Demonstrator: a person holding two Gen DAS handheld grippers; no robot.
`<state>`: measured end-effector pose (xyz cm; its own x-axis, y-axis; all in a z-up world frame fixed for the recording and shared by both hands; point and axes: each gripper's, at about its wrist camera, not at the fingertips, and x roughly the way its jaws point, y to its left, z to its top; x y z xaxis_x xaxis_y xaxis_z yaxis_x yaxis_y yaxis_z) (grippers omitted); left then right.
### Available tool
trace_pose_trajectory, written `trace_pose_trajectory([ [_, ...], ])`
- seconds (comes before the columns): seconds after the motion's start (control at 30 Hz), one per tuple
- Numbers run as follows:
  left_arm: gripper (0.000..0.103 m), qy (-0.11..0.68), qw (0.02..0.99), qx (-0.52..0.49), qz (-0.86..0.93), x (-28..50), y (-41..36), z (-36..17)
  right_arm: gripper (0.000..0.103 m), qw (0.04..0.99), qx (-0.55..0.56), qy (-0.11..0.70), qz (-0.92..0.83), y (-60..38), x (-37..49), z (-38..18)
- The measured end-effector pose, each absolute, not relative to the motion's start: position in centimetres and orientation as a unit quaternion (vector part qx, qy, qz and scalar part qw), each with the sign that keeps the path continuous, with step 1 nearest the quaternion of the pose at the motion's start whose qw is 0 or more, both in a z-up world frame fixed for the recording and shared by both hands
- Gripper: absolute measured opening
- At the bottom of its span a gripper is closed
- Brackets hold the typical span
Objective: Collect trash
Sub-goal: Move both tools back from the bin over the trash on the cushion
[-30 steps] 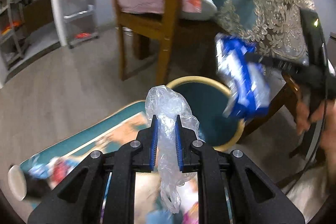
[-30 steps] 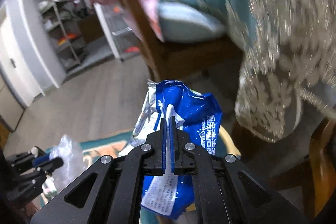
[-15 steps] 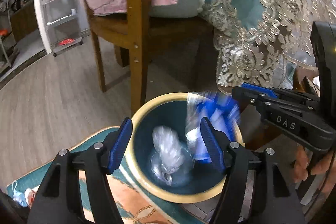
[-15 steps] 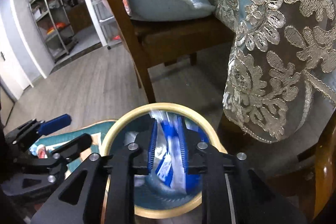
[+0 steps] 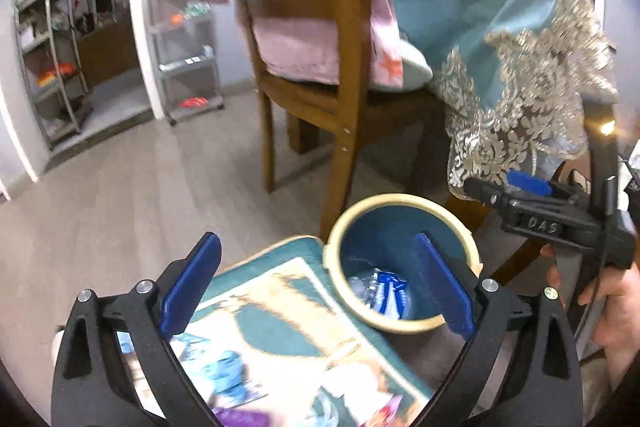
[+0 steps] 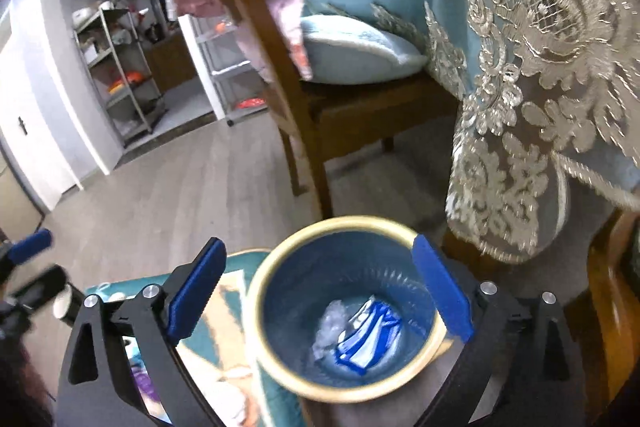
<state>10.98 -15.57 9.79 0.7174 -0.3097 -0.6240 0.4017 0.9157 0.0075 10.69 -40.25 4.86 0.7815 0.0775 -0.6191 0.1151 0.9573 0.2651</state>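
Trash, two pieces: a blue-and-white wrapper [image 6: 370, 341] and a crumpled clear plastic bag [image 6: 330, 327], lying side by side and touching at the bottom of the wastebasket [image 6: 256, 311]. From the left wrist view the same wrapper [image 5: 386, 291] showed low inside the wastebasket [image 5: 404, 201], the clear bag only partly visible beside it.

Wastebasket: round, teal inside, cream rim, standing upright on the floor, its near rim against the edge of a patterned teal mat [image 5: 280, 327].

My right gripper [image 6: 320, 291]: fingers [image 6: 196, 287] spread wide apart, holding nothing, touching nothing, poised above the wastebasket mouth with the rim between the two blue pads.

My left gripper [image 5: 316, 287]: fingers [image 5: 190, 283] likewise wide apart and empty, hovering over the mat's edge and the wastebasket's left rim. The right-hand pad overlapped the basket's opening in view; contact could not be judged.

Surroundings: a wooden chair [image 5: 344, 107] stood just behind the wastebasket, one leg close to the rim, with pink cloth [image 5: 300, 55] over its back and a pale cushion [image 6: 356, 55] on the seat. A teal tablecloth with lace trim [image 6: 520, 131] hung to the right, its hem near the rim. Bare wood floor [image 5: 120, 195] lay open to the left, metal shelving [image 6: 116, 67] well beyond.
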Motion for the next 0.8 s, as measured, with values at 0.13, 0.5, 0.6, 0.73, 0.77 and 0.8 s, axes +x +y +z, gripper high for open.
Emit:
trace_pose_trajectory([
  [0.13,0.097,0.302,0.935,0.052,-0.179,7.5,-10.6,12.5,0.096,0.928,0.177,0.327,0.011,-37.4,8.2,5.5],
  [0.5,0.097,0.312,0.945,-0.001,-0.093,0.7,2.9,10.0,0.096,0.919,0.116,0.378,0.016,-29.4,3.6,3.3],
  [0.6,0.097,0.321,0.944,-0.03,-0.07,0.4,5.7,8.9,0.096,0.911,0.122,0.393,0.017,-28.5,3.1,2.4],
  [0.73,0.097,0.321,0.945,-0.024,-0.054,0.4,7.1,7.9,0.096,0.907,0.106,0.408,0.019,-27.0,3.1,1.6],
  [0.77,0.097,0.325,0.944,-0.018,-0.051,0.6,7.2,7.5,0.096,0.907,0.097,0.409,0.019,-26.7,3.1,1.5],
  [0.8,0.097,0.33,0.942,-0.014,-0.049,0.7,7.3,7.1,0.096,0.908,0.091,0.409,0.019,-26.4,3.1,1.4],
])
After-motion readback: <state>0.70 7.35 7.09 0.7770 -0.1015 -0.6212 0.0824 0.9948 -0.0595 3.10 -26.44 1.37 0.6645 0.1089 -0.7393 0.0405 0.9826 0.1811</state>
